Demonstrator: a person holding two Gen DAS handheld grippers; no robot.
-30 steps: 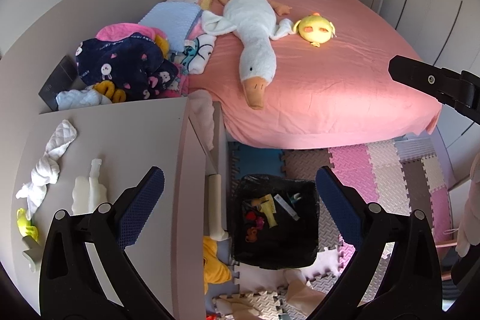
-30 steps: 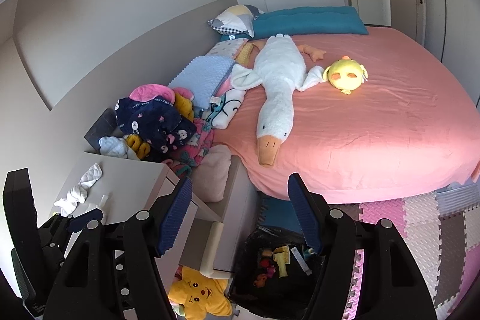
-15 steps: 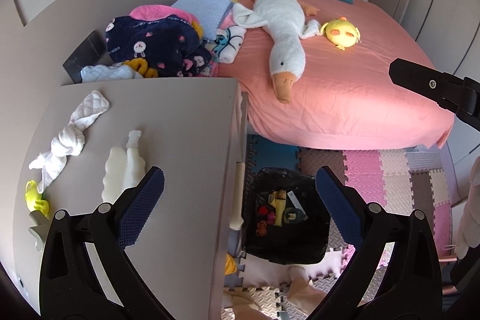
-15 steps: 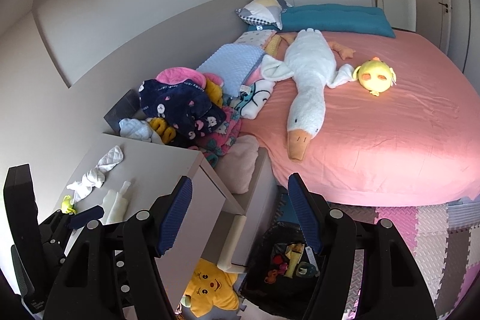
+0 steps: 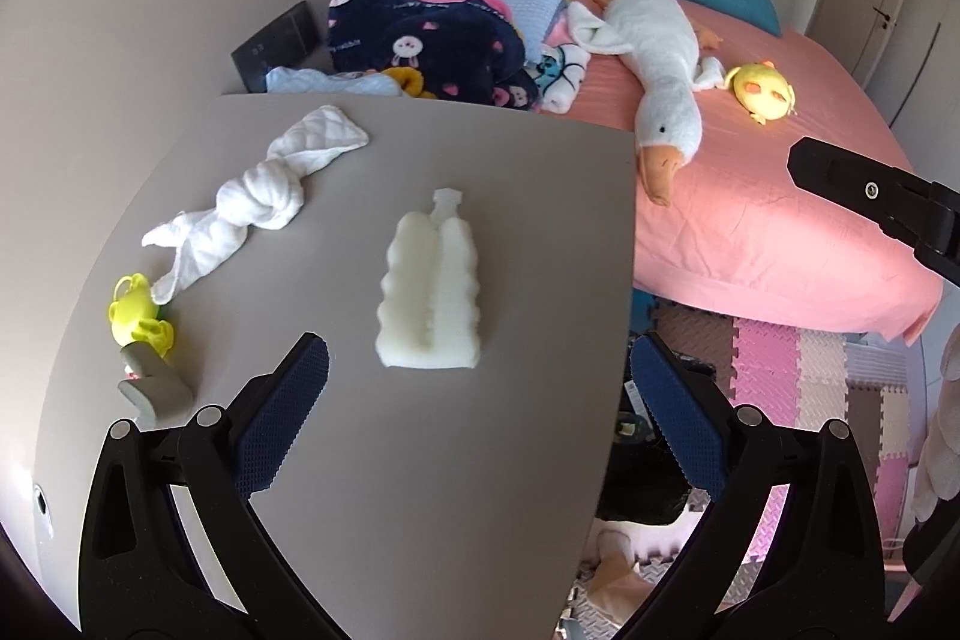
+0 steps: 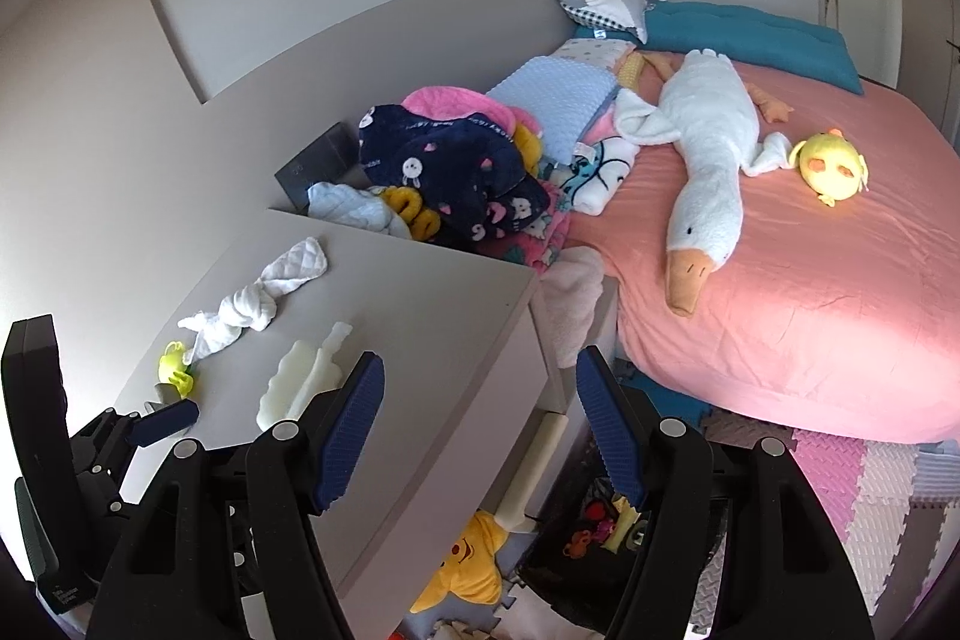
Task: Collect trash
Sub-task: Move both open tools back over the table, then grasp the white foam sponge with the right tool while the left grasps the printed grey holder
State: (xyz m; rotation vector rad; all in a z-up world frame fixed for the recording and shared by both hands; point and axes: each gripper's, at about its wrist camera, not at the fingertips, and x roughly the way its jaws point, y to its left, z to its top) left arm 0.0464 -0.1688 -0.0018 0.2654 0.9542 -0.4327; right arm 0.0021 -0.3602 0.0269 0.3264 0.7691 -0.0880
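Step in hand: judging the approach to a trash piece on the tabletop [image 5: 480, 460]; both tools are hovering, nothing gripped yet.
Left tool [image 5: 477, 412]: jaws are standing wide with nothing between them, pointing down at the tabletop.
Right tool [image 6: 480, 424]: jaws are standing moderately wide and empty, hanging over the tabletop's right edge.
Likely target: white foam packing piece [image 5: 431, 283], lying flat at 12 o'clock from the left tool, just beyond its pads.
Other candidates: knotted white cloth [image 5: 252, 202] at 10 o'clock; small yellow-green toy [image 5: 139, 319] and a grey object [image 5: 157, 385] at 9 o'clock, near the tabletop's left edge. Which counts as trash I cannot tell.
Bin: black trash bag [image 6: 591, 526] is sitting on the floor at 4 o'clock from the left tool, below the tabletop edge, already holding colourful scraps.
Technique: foam looks light and squashy, so I would be lining the pads across its narrow width, lowering until they straddle it, then closing gently.
Risk: flat piece may be sliding away under a pad; the right tool could be steadying it.
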